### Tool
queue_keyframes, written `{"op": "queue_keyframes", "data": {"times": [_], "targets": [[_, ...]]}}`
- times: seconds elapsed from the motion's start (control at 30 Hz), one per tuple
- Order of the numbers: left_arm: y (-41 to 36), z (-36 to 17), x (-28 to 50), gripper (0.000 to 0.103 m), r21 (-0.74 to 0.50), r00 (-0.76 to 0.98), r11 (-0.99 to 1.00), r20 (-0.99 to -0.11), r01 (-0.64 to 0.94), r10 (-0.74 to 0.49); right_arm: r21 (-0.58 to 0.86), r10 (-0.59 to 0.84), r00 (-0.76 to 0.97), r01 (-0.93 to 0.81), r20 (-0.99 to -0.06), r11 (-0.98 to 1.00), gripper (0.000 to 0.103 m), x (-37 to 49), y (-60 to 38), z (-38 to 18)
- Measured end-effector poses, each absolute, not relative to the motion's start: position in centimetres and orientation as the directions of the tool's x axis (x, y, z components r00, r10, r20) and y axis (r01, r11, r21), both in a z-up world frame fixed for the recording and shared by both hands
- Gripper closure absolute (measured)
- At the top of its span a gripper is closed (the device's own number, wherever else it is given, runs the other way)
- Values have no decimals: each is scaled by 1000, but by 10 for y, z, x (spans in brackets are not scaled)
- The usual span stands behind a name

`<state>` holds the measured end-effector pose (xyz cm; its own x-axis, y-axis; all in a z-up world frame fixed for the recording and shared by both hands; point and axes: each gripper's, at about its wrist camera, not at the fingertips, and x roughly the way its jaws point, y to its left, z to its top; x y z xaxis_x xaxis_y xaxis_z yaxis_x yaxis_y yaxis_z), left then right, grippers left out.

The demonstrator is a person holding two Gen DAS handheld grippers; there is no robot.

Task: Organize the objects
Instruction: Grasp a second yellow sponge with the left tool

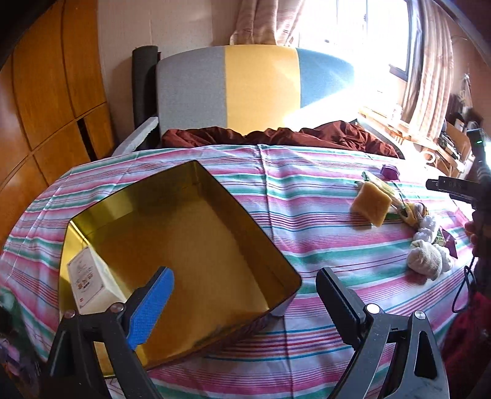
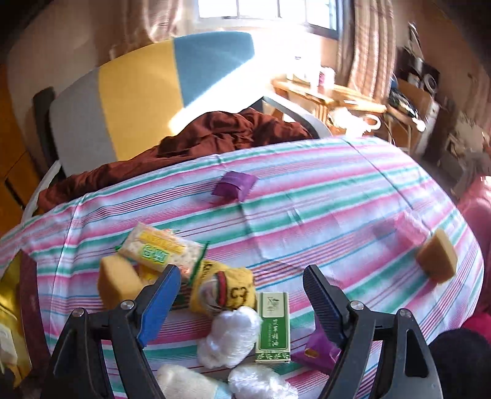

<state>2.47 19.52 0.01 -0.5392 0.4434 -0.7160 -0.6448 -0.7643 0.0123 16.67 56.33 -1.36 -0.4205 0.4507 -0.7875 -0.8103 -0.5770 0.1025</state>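
Your left claw (image 1: 245, 297) hangs spread over the gold tin (image 1: 190, 233) holding a white box (image 1: 89, 282), your right claw (image 2: 242, 294) gapes above the green box (image 2: 273, 328), purple packet (image 2: 234, 185) beyond.

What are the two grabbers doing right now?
Left gripper: open, empty, over the gold tin.
Right gripper: open, empty, above the clutter.

Strong sunlight is let in through the window (image 1: 365, 24), which is washed out to white. The chair (image 2: 147, 89) is crossed by a bright patch. Edges are bent round and darkened. The sponge (image 2: 437, 256) is blurred.
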Motion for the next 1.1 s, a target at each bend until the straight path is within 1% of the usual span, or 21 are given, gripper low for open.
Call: {"op": "queue_keyframes", "data": {"times": [0.03,0.07,0.1,0.23,0.43,0.6,0.7,0.8,0.9,1.07,1.1], "targets": [[202,-1,27,9,15,-533,-754,-717,-656,449,159,417,-423,-830,-804,-535,20,173,573,-18],[210,-2,30,9,14,-520,-740,-721,-672,458,214,399,-447,-836,-801,-506,20,180,579,-18],[218,-3,32,9,9,-505,-727,-726,-687,468,239,395,-458,-838,-796,-490,20,185,581,-17],[252,-11,37,9,-12,-444,-685,-752,-729,486,271,371,-465,-841,-804,-468,20,190,586,-19],[304,-22,31,9,-149,-302,-645,-790,-750,534,287,369,-484,-832,-793,-475,20,190,585,-18],[348,-32,14,9,-290,-198,-644,-794,-708,575,298,359,-502,-819,-787,-491,20,188,585,-17],[371,-39,2,9,-392,-139,-644,-776,-657,615,306,353,-509,-815,-785,-493,20,187,588,-17],[392,-49,-9,8,-449,-109,-658,-772,-605,626,321,346,-515,-814,-784,-483,20,189,591,-19],[408,-58,-18,8,-486,-93,-670,-767,-561,634,336,334,-520,-813,-786,-476,20,189,593,-21],[426,-73,-28,7,-488,-86,-696,-785,-526,614,338,325,-521,-810,-789,-479,20,187,594,-22],[429,-76,-30,9,-496,-78,-696,-784,-519,616,335,328,-520,-811,-789,-480,20,187,594,-22]]}}
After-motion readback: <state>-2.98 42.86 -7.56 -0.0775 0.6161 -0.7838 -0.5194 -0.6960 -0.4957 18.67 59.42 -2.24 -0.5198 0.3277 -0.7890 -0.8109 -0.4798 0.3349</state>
